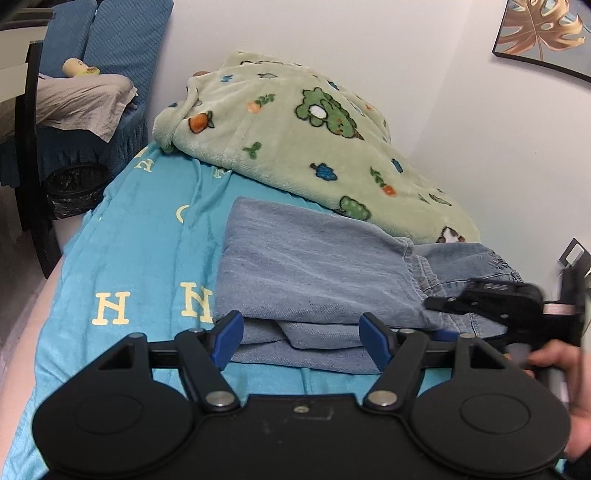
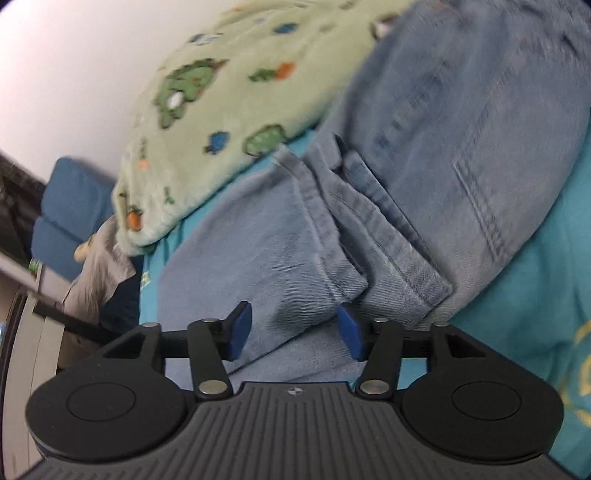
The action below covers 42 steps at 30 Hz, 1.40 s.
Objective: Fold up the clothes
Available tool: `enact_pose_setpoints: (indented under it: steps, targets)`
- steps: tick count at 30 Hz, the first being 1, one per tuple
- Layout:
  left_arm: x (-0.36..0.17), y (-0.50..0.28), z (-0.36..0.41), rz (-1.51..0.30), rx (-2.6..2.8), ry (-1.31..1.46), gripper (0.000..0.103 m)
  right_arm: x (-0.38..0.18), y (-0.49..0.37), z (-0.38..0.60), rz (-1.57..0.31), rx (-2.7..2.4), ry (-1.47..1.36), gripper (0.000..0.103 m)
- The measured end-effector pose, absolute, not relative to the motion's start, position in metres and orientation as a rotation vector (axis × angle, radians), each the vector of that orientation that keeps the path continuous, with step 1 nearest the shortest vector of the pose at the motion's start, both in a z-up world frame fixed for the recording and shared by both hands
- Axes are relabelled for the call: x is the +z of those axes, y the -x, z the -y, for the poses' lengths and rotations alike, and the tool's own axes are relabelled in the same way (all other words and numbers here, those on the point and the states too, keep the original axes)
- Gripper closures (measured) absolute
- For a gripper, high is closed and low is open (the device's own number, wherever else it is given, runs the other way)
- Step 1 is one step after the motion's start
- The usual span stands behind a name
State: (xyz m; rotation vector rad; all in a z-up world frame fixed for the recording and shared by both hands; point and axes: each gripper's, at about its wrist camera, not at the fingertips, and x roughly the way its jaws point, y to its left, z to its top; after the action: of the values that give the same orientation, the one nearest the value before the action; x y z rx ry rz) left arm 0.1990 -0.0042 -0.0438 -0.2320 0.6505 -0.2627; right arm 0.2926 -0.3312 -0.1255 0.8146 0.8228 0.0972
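Observation:
A pair of light blue jeans (image 1: 314,269) lies folded over on the teal sheet (image 1: 122,258), the leg end doubled onto the waist part. My left gripper (image 1: 303,341) hovers at the near edge of the fold, jaws open, with denim showing between the blue pads but nothing pinched. At the right edge of the left wrist view, the right gripper (image 1: 480,299) is blurred, held by a hand (image 1: 557,360). In the tilted right wrist view, my right gripper (image 2: 295,330) stands open over the jeans (image 2: 424,147), close to a stitched hem.
A pale green fleece blanket (image 1: 295,133) with cartoon prints is heaped against the white wall behind the jeans. A blue sofa (image 1: 110,48) with a grey cloth stands beyond the bed's far left corner, with a black bin (image 1: 74,188) below. A framed picture (image 1: 543,33) hangs top right.

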Motion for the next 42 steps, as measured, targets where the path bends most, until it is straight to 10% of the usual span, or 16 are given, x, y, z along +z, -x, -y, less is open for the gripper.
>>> enact_pose_setpoints:
  steps: [5,14,21,30,42]
  targets:
    - [-0.05,-0.207,0.0,-0.645,-0.25,0.238,0.036,-0.147,-0.309,0.331,-0.789,0.068,-0.895,0.05]
    - [-0.063,-0.217,-0.006,-0.666,-0.222,0.251,0.036,-0.097,-0.298,0.325,-0.531,0.063,-0.739,0.096]
    - [-0.061,-0.214,-0.004,-0.665,-0.247,0.253,0.036,-0.085,-0.284,0.354,-0.482,-0.062,-0.667,0.099]
    - [-0.063,-0.213,0.001,-0.679,-0.265,0.236,0.036,-0.141,-0.298,0.363,-0.809,-0.076,-0.638,0.095]
    - [-0.067,-0.218,-0.005,-0.694,-0.248,0.258,0.035,-0.084,-0.274,0.391,-0.642,-0.066,-0.633,0.042]
